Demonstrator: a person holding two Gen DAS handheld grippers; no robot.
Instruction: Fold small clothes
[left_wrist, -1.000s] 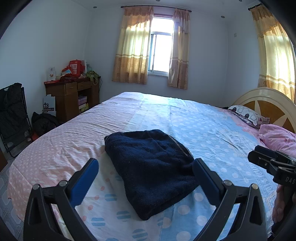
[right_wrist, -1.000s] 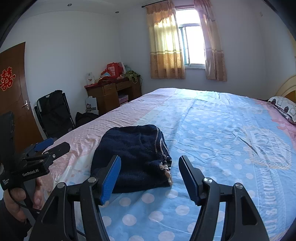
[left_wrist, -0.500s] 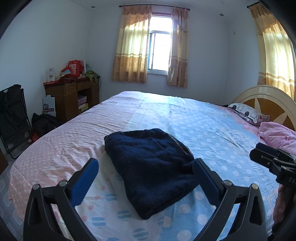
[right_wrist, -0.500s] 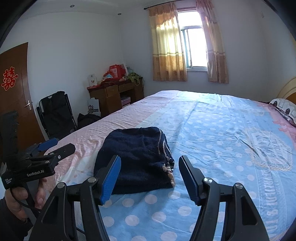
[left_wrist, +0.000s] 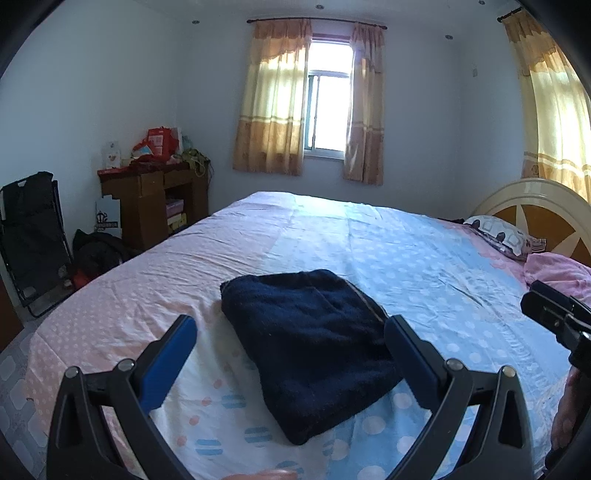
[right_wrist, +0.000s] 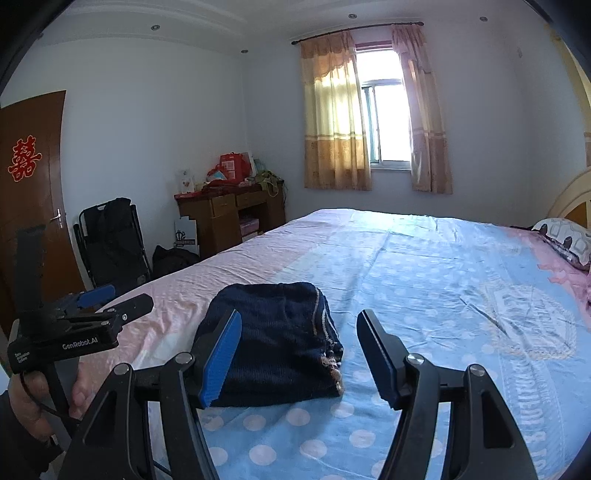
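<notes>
A folded dark navy knitted garment (left_wrist: 310, 339) lies flat on the bed's polka-dot sheet (left_wrist: 424, 266); it also shows in the right wrist view (right_wrist: 280, 343), with a tan trim along its right edge. My left gripper (left_wrist: 290, 328) is open and empty, held above and short of the garment. My right gripper (right_wrist: 299, 332) is open and empty, also held back from the garment. The left gripper shows at the left of the right wrist view (right_wrist: 110, 306), and the right gripper at the right edge of the left wrist view (left_wrist: 554, 317).
A pillow (left_wrist: 498, 232) and pink bedding (left_wrist: 554, 269) lie by the headboard (left_wrist: 535, 206) at the right. A wooden desk (left_wrist: 151, 199) with clutter, a folding chair (left_wrist: 29, 236) and bags stand left of the bed. A door (right_wrist: 29, 206) is far left.
Both grippers have drawn back and risen slightly from the garment, which looks a little farther off. The garment has not moved. Both stay open.
</notes>
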